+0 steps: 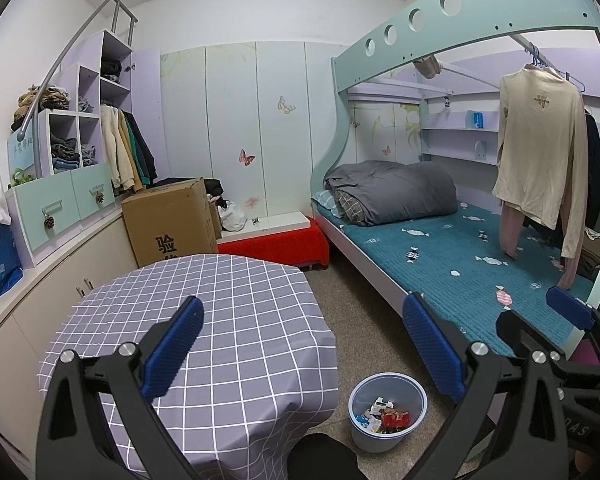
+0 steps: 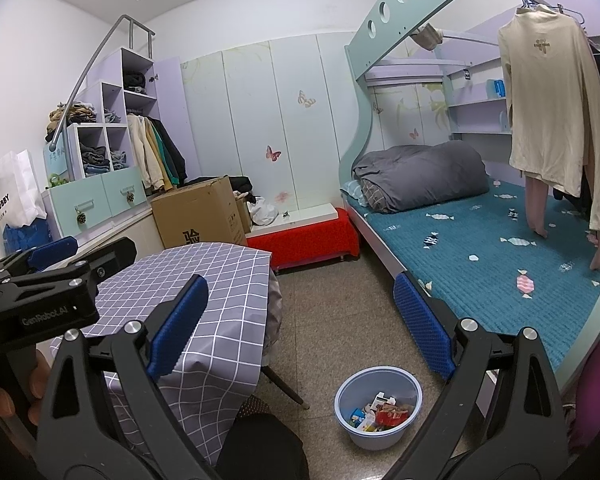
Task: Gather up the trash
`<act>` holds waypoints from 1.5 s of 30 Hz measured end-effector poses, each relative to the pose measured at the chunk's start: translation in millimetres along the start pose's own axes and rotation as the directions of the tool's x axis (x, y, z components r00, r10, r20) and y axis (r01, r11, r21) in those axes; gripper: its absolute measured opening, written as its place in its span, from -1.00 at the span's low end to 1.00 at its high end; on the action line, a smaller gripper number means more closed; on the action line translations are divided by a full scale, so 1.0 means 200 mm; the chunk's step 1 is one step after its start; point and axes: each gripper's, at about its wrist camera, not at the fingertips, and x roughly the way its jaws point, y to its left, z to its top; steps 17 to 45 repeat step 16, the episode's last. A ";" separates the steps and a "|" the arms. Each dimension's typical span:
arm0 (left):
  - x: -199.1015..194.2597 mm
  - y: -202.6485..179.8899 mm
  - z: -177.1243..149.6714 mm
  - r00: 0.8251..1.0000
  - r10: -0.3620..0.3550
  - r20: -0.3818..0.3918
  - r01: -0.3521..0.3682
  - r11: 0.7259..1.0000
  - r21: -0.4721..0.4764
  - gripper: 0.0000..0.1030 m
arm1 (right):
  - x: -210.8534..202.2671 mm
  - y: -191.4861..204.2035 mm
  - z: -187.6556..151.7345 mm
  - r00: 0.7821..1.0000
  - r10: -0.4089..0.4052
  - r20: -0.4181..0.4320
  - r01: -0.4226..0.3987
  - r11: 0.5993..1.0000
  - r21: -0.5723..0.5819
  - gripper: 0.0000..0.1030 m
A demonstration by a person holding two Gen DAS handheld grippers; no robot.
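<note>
A pale blue trash bin [image 1: 386, 412] stands on the floor between the table and the bed, holding wrappers and small cartons [image 1: 388, 418]. It also shows in the right wrist view [image 2: 378, 406]. My left gripper [image 1: 304, 344] is open and empty, held above the table edge and the bin. My right gripper [image 2: 300, 320] is open and empty, above the floor by the bin. The right gripper shows at the right edge of the left wrist view [image 1: 548, 328], and the left gripper at the left of the right wrist view [image 2: 56, 264].
A table with a grey checked cloth [image 1: 204, 320] stands left of the bin. A bunk bed with a teal mattress [image 1: 460, 264] is on the right, clothes hanging over it. A cardboard box [image 1: 172, 220], a red-covered bench [image 1: 276, 244] and shelves [image 1: 80, 140] are behind.
</note>
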 end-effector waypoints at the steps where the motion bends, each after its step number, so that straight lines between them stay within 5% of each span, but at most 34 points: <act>1: 0.00 0.00 0.00 1.000 0.000 -0.001 0.000 1.000 -0.001 0.90 | 0.01 0.00 0.00 1.000 0.000 -0.002 0.000 1.000 0.001 0.79; 45: 0.06 0.07 -0.04 0.999 0.006 -0.052 -0.007 0.999 -0.032 0.90 | 0.07 0.06 -0.02 0.999 0.011 -0.042 -0.010 1.000 0.007 0.79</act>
